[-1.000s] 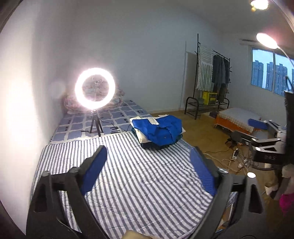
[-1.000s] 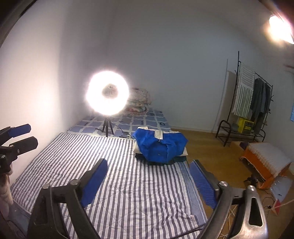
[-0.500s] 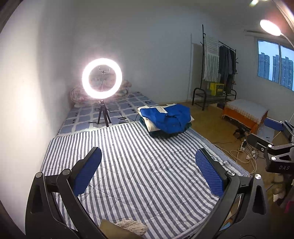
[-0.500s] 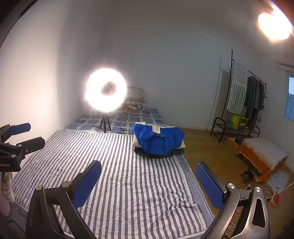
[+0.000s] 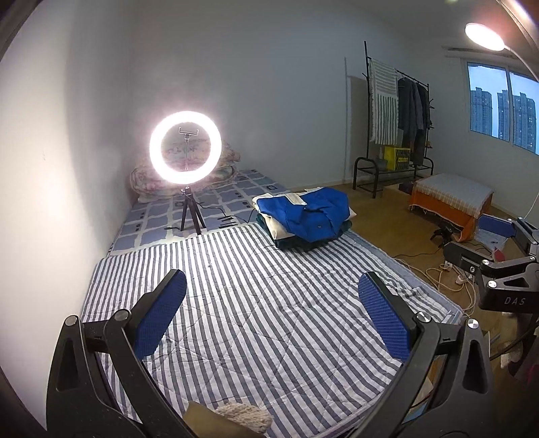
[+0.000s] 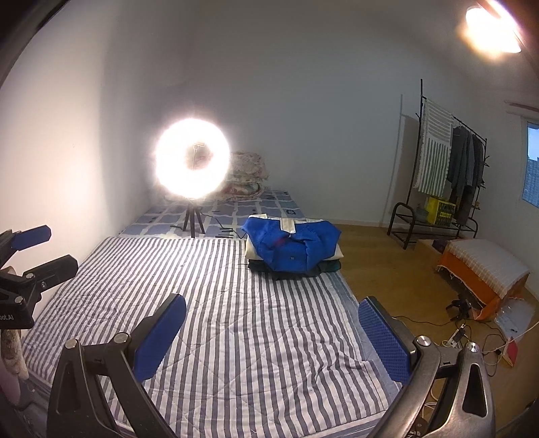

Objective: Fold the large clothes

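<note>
We hold both the left gripper and the right gripper with fingers spread wide and empty, the bright blue fabric garment lying roughly folded atop a stack of clothes well ahead, so whichever piece we take, we pinch one layer only.

White walls, wooden floor, striped mattress, glowing ring light on tripod, black clothes rack, window, ceiling lamp.

A bright blue cloth jacket with a pale collar lies loosely folded on top of a small stack of folded cream and dark green clothes, at the far right corner of the grey-and-white striped quilt.
</note>
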